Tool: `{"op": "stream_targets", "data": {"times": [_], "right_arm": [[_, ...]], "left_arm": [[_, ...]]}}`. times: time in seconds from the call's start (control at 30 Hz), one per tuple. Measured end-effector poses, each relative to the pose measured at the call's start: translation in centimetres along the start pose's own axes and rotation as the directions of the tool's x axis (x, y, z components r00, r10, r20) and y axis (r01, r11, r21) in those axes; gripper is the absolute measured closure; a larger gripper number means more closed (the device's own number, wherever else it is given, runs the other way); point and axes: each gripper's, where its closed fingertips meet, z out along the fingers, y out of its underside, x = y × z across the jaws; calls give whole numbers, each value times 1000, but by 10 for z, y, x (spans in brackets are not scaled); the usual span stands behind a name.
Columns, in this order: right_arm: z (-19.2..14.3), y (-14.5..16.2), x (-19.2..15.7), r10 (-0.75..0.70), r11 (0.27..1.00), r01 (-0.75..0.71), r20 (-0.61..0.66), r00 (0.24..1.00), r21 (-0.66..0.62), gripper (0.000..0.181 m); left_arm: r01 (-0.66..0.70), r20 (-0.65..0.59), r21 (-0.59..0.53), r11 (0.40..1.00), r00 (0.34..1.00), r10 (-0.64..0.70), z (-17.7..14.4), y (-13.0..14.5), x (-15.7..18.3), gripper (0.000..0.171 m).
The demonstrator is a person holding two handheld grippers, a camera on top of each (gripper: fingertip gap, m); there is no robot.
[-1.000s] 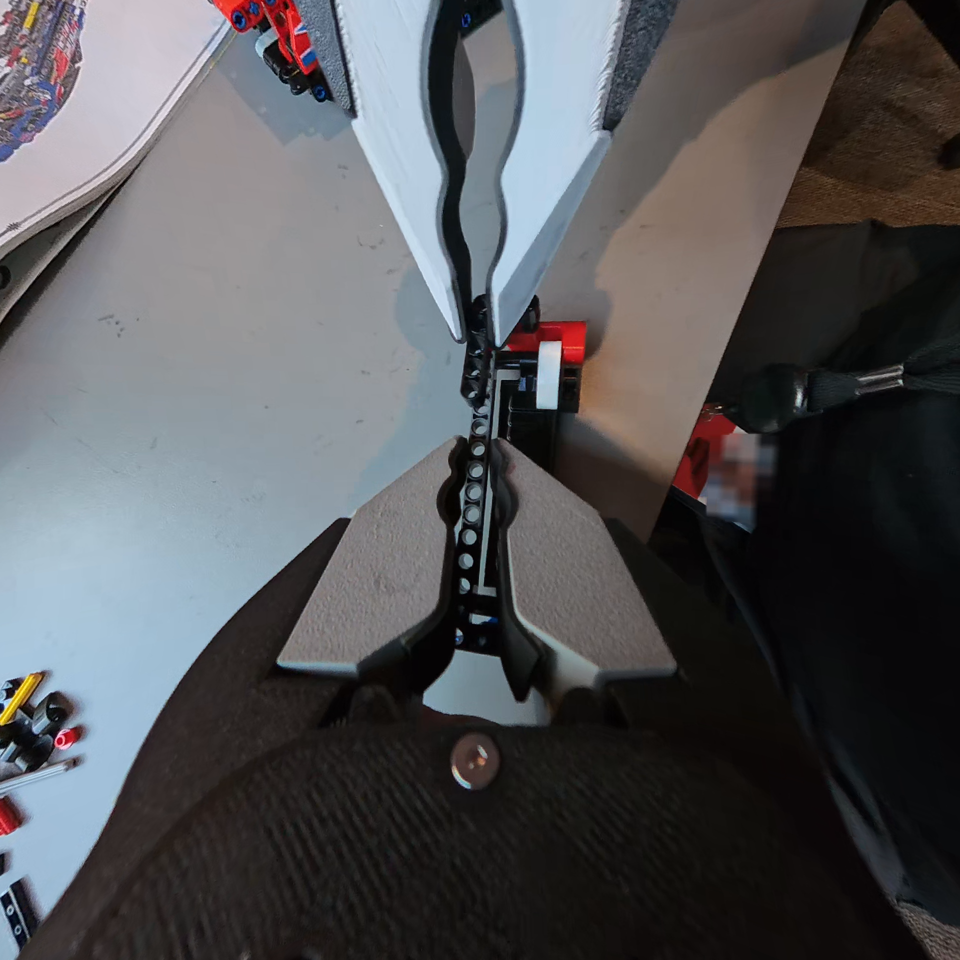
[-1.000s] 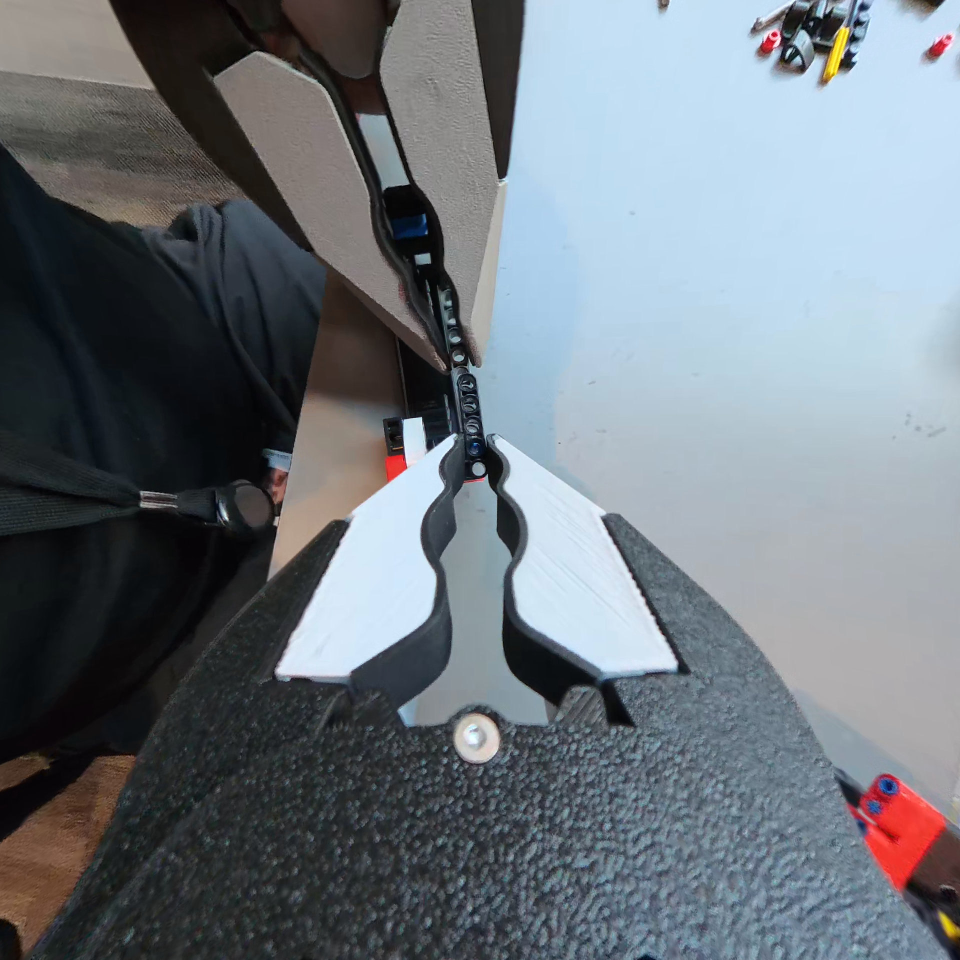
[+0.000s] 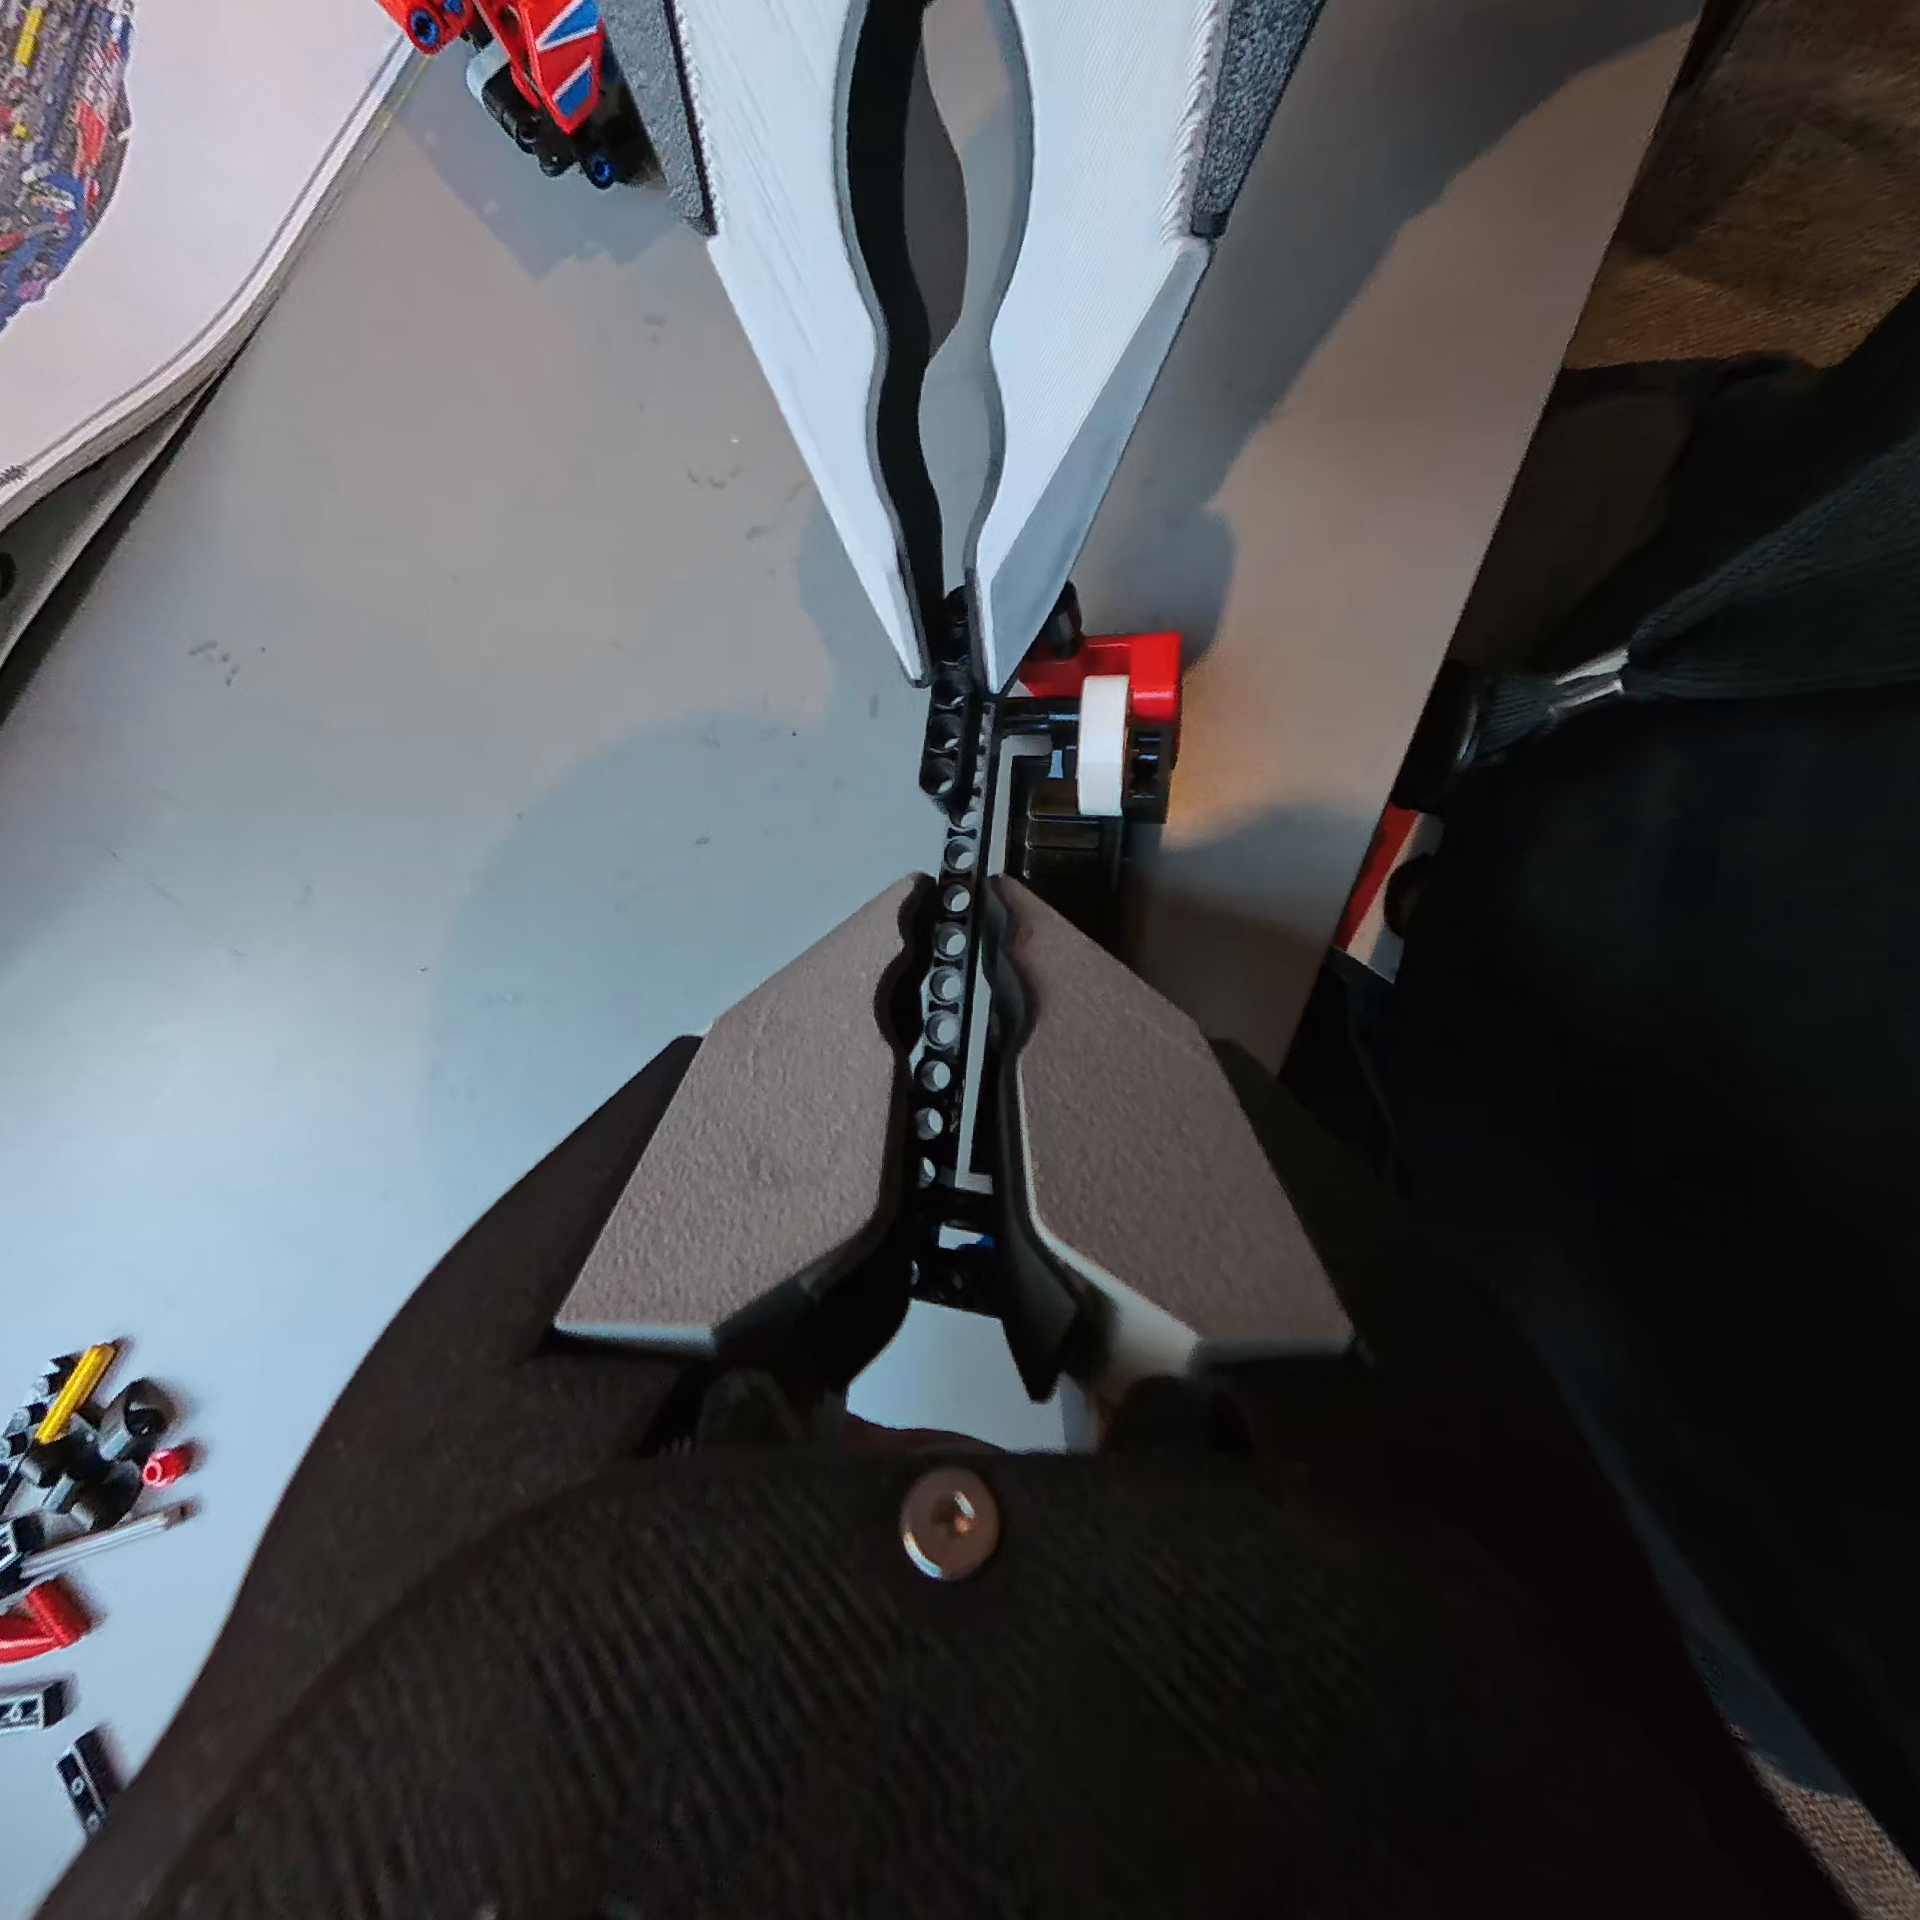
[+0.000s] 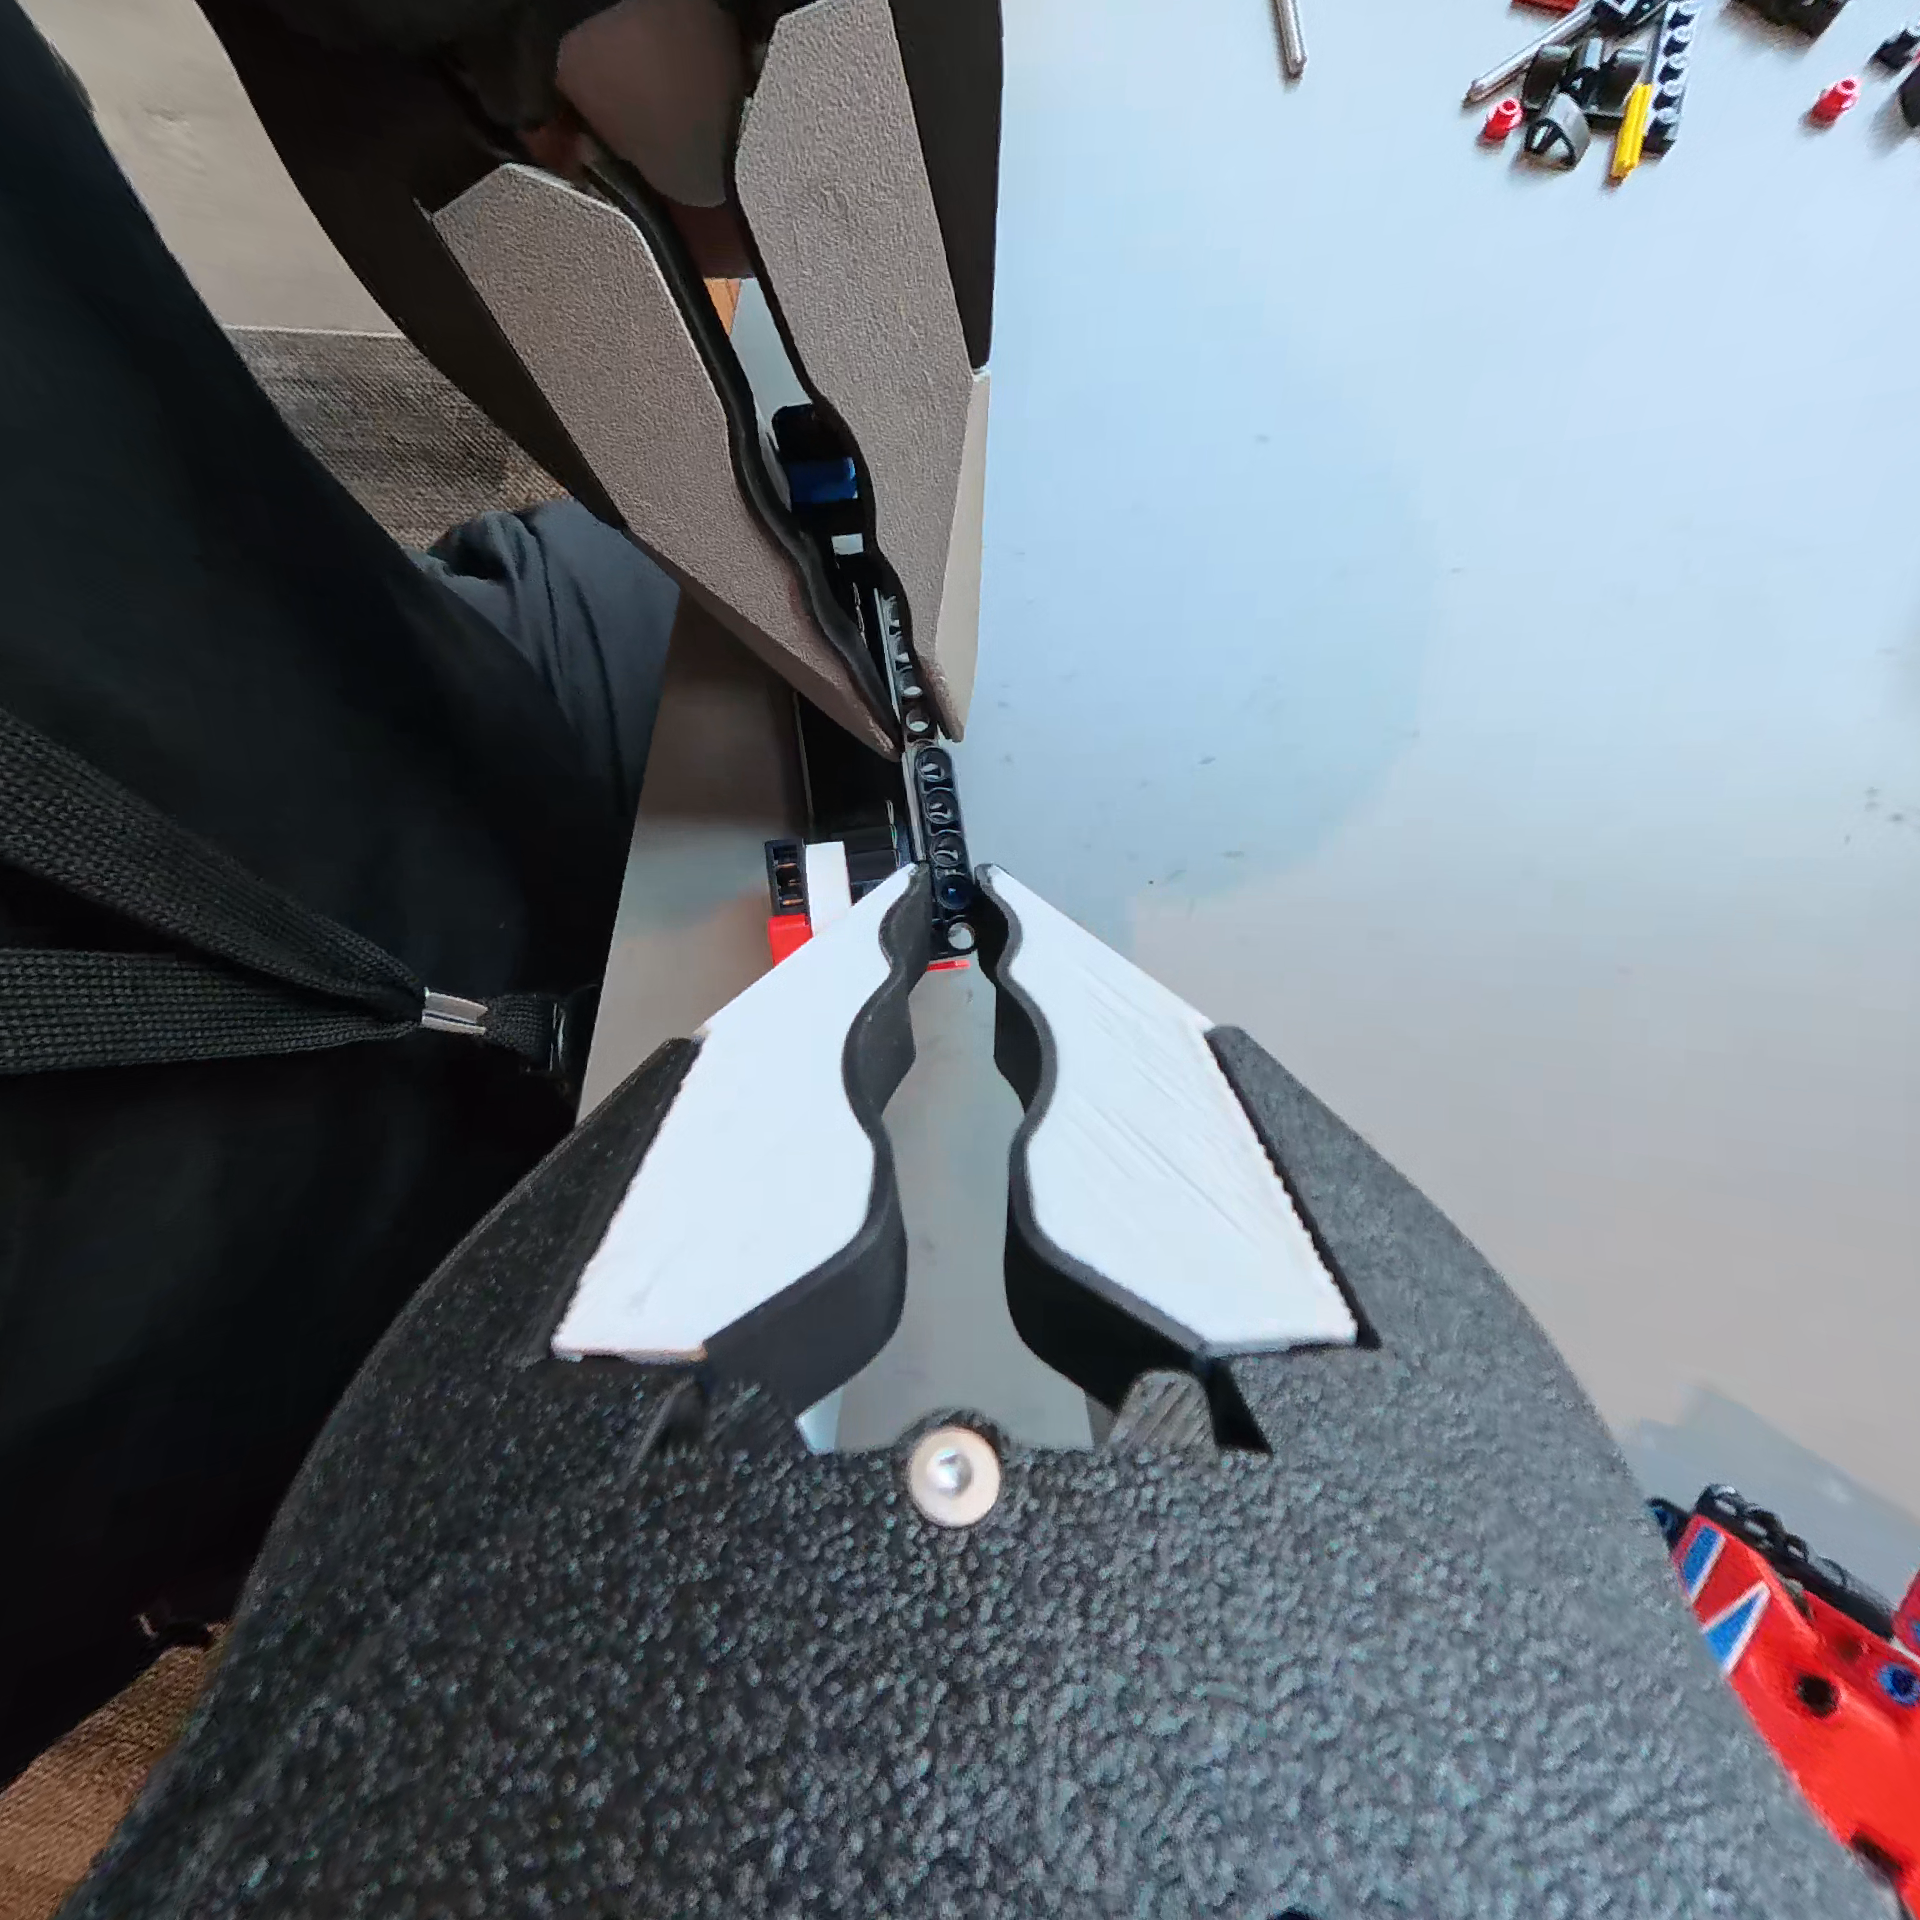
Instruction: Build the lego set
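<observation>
Left gripper point(image 3: 954, 883) clamps the long black beam point(image 3: 948, 997) above the table edge point(image 3: 1340, 582); right gripper point(image 4: 951, 878) pinches a short beam point(image 4: 943, 821) against it, where skewed pressure could misalign their holes.

You are working over a pale grey surface point(image 3: 395, 831), matte, marked with small dark scuffs and smudges. Light falls across it unevenly: soft blue-white patches beside broad grey shadows. Its front edge point(image 3: 1455, 582) runs diagonally, with a lighter beige-grey band along the rim. Beyond that edge you see the floor point(image 3: 1766, 208), a brown, mottled carpet, dimly lit. In the right wrist view the same carpet point(image 4: 395, 436) shows grey-brown past the surface point(image 4: 1455, 727).
</observation>
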Motion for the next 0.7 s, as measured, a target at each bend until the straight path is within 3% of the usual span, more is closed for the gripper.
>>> {"op": "stream_targets", "data": {"times": [0.17,0.37,0.53,0.7], "right_arm": [[1,1,1,-46,998,44,-70,996,-37,172],[1,1,-2,135,989,-139,96,986,40,172],[1,1,-1,-28,1000,28,-27,999,-8,173],[1,1,-1,-59,998,58,-36,998,-24,173]], "left_arm": [[2,13,-10,1000,1000,-2,1,0,0,165],[-4,8,-12,1000,1000,4,1,0,3,166],[52,-2,-5,999,999,-52,1,0,3,166],[50,-3,-4,999,999,-50,1,0,2,166]]}}
